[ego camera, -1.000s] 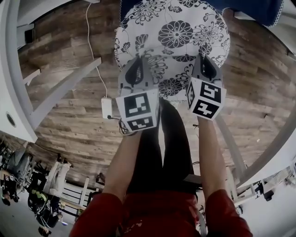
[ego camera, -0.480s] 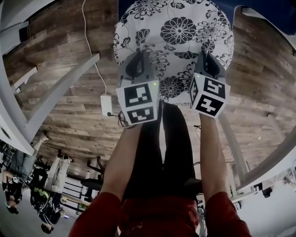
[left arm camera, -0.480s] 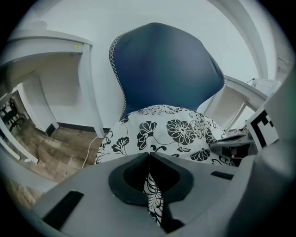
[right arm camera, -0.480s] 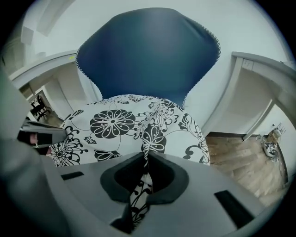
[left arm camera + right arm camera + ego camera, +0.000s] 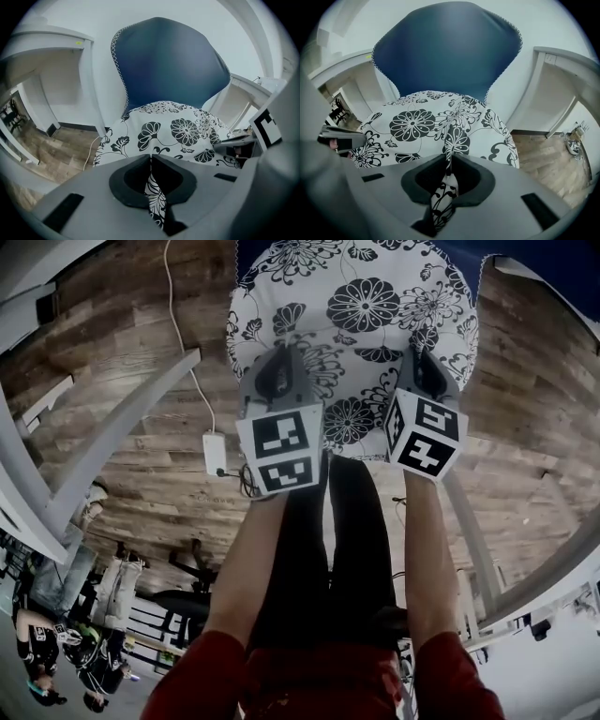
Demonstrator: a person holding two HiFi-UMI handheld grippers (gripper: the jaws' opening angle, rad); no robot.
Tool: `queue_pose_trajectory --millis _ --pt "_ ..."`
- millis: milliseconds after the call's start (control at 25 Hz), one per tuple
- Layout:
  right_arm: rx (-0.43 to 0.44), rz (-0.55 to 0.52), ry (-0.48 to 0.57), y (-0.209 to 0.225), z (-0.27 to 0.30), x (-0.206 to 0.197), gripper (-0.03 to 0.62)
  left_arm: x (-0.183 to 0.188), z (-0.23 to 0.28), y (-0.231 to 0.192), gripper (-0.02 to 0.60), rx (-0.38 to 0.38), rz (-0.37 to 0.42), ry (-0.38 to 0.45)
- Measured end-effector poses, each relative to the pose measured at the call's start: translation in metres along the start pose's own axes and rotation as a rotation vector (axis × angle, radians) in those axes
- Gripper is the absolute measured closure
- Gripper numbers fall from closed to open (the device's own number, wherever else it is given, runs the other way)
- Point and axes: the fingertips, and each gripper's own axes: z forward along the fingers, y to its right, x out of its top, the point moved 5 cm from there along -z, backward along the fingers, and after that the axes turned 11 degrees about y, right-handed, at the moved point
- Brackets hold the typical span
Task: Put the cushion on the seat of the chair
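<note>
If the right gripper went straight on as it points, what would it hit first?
Shut on the cushion, the right gripper would likely push it into the chair's blue backrest; depth unclear.

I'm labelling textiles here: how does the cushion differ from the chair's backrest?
The cushion is white with black flowers; the backrest is plain dark blue with a pale stitched edge. The cushion lies roughly flat, its near edge pinched by the left gripper and right gripper; the backrest stands upright behind it, ungripped. Both have rounded outlines.

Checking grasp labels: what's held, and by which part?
The floral cushion, pinched at its near edge: left gripper shut on the left part, right gripper on the right.
</note>
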Motion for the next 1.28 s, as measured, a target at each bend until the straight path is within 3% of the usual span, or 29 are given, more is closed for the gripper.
queue_pose_trajectory --millis 80,160,280,320,400,520,920,1280 --pt "-0.008 -0.008 0.011 0.002 0.002 -0.001 0.524 -0.002 0.001 -0.001 0.551 0.009 0.009 0.002" --pt "-0.012 -0.014 0.015 0.006 0.002 -0.003 0.451 -0.004 0.001 -0.001 0.551 0.015 0.019 0.006" --pt "-0.015 -0.012 0.016 0.013 -0.002 -0.002 0.419 -0.002 -0.004 -0.001 0.549 0.016 0.018 0.015" --pt "-0.015 -0.013 0.018 0.014 -0.004 -0.001 0.414 -0.001 -0.005 -0.001 0.538 0.016 0.018 0.017" --pt "-0.013 -0.012 0.028 0.014 -0.007 0.002 0.405 -0.002 -0.008 0.000 0.455 0.010 0.014 0.014" --pt "-0.002 -0.004 0.049 0.013 -0.011 0.008 0.401 -0.001 -0.010 0.003 0.422 0.010 0.014 0.014" --pt "0.037 0.005 0.122 0.004 -0.046 0.038 0.401 0.033 -0.041 0.010 0.417 0.033 0.030 0.084" --pt "0.080 -0.011 0.255 0.002 -0.123 0.113 0.399 0.110 -0.110 0.030 0.417 0.044 0.057 0.221"
